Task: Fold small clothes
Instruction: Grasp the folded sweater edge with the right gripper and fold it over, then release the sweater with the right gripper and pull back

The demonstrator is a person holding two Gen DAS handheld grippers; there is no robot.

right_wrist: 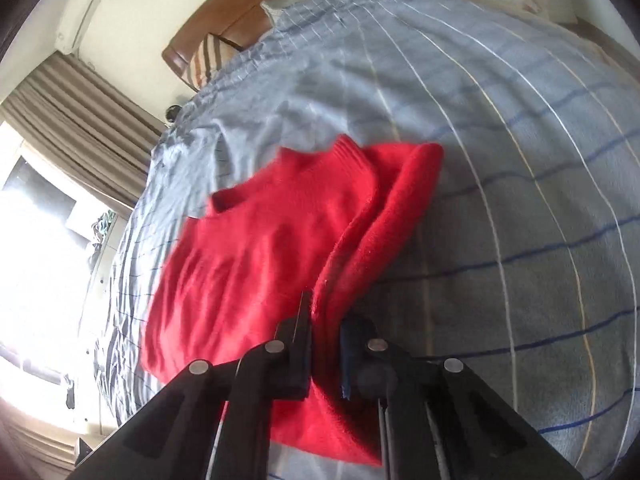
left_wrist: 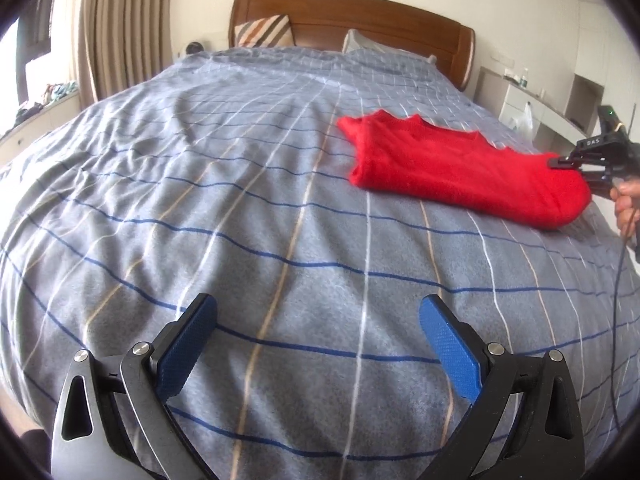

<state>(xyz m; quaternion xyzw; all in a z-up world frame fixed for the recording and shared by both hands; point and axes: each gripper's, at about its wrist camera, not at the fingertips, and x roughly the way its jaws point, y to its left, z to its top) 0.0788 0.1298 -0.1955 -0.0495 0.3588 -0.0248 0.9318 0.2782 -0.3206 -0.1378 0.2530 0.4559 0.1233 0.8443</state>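
A fuzzy red knit sweater [left_wrist: 460, 168], folded, lies on a bed [left_wrist: 240, 200] near its right edge, over a grey cover with a grid of white, tan and blue lines. The left gripper [left_wrist: 318, 344] hovers over bare cover near the foot edge, its textured blue pads [left_wrist: 182, 350] spread wide apart. Only the right wrist view shows the right gripper [right_wrist: 325, 320] clamped on a thick fold of the sweater. Only the left view shows small white lettering on that tool, too blurred to read.
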